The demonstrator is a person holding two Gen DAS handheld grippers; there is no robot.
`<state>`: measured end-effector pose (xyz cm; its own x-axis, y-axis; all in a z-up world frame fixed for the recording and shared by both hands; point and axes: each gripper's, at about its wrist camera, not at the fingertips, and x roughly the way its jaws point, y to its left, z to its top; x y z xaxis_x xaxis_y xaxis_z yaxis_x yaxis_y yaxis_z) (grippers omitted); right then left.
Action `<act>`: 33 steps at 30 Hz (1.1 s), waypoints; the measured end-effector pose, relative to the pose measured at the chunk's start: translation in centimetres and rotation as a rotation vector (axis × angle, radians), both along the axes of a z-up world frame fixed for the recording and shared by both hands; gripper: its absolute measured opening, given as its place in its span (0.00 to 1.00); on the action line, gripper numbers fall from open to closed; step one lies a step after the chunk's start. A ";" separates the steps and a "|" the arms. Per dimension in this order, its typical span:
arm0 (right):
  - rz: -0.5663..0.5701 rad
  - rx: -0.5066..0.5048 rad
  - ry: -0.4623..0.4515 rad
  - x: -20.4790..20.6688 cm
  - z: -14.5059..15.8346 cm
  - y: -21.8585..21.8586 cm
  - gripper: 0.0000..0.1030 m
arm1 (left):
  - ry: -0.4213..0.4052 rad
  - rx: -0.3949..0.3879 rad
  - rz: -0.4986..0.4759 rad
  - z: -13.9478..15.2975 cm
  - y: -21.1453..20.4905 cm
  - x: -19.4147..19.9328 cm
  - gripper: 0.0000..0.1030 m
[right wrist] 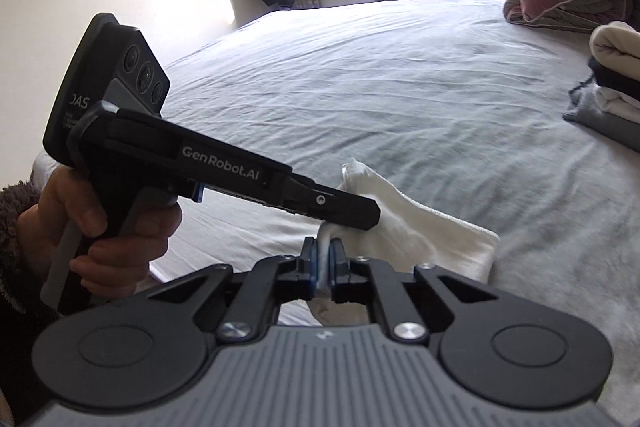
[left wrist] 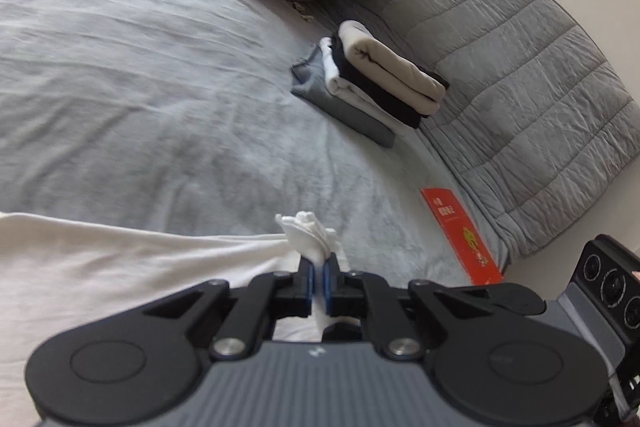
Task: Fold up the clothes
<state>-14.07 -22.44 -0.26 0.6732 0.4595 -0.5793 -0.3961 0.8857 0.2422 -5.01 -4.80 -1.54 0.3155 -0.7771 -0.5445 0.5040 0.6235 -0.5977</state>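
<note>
The white garment [left wrist: 120, 259], soft and creased, bunches into a ruffled tuft above the left claw [left wrist: 319, 277], which is clenched on it. The right claw [right wrist: 325, 259] also grips its cloth.

The black left tool [right wrist: 360, 223], seen from the right wrist, has white letters on its long side that say "GenRobot.AI". Its black camera block [right wrist: 100, 87] shows the letters "DAS" with tiny print below, too small to read. A flat red paper packet [left wrist: 460, 235] on the bed has yellow signs that are too blurry to read.
</note>
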 end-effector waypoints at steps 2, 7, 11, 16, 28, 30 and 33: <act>0.019 0.011 0.001 0.4 0.2 1.0 0.07 | -0.005 0.013 0.024 0.2 1.4 0.0 0.05; 0.077 0.026 0.004 1.3 0.4 4.1 0.07 | -0.009 0.024 0.084 0.4 5.0 0.0 0.05; 0.118 0.037 0.011 2.0 0.4 6.5 0.07 | -0.011 0.035 0.126 0.5 7.8 -0.1 0.05; 0.153 0.048 0.024 2.7 0.2 9.3 0.07 | 0.001 0.046 0.171 0.3 11.0 0.1 0.05; 0.209 0.044 0.048 4.7 1.0 16.6 0.07 | 0.029 0.074 0.254 1.0 18.5 0.9 0.05; 0.219 0.045 0.047 5.1 1.2 18.1 0.07 | 0.036 0.078 0.267 1.1 19.9 1.1 0.05; 0.237 0.051 0.049 5.5 1.4 20.2 0.07 | 0.040 0.081 0.292 1.2 21.8 1.3 0.04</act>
<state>-8.61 -2.21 1.15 0.5151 0.6305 -0.5807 -0.5780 0.7557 0.3079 -3.70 16.97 -0.31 0.4962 -0.6101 -0.6176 0.2729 0.7850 -0.5562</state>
